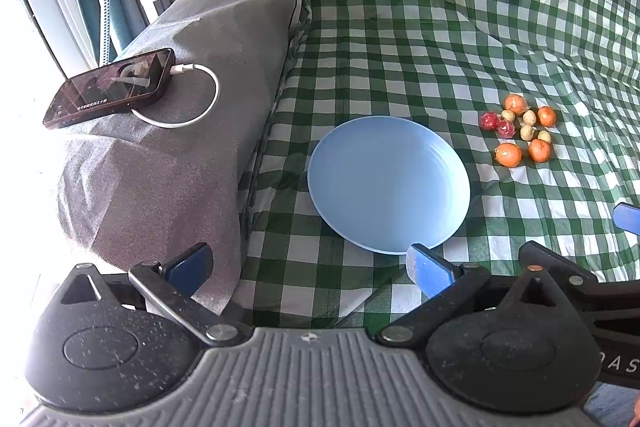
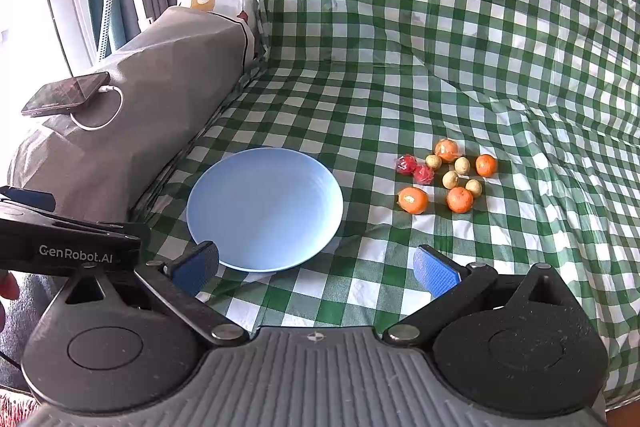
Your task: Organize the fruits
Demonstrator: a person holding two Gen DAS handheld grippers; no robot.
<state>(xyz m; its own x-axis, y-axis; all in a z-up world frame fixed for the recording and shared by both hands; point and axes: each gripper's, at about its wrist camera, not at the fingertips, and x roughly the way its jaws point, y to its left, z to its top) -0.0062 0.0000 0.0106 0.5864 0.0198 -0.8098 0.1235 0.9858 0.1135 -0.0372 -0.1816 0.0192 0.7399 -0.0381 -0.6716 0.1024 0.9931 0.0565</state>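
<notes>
An empty light blue plate (image 1: 389, 183) (image 2: 265, 207) lies on the green checked cloth. To its right sits a cluster of small fruits: several oranges (image 1: 508, 154) (image 2: 413, 200), two red wrapped fruits (image 1: 489, 120) (image 2: 423, 173) and several pale yellow round fruits (image 1: 527, 132) (image 2: 450, 179). My left gripper (image 1: 308, 269) is open, near the plate's front rim, with nothing between its blue pads. My right gripper (image 2: 316, 269) is also open and empty, in front of the plate and well short of the fruits.
A grey covered armrest (image 1: 180, 155) (image 2: 132, 131) stands left of the plate, with a phone (image 1: 110, 87) (image 2: 66, 94) on a white charging cable on top. Checked cloth (image 1: 440, 7) rises up the back. A window and curtain are at far left.
</notes>
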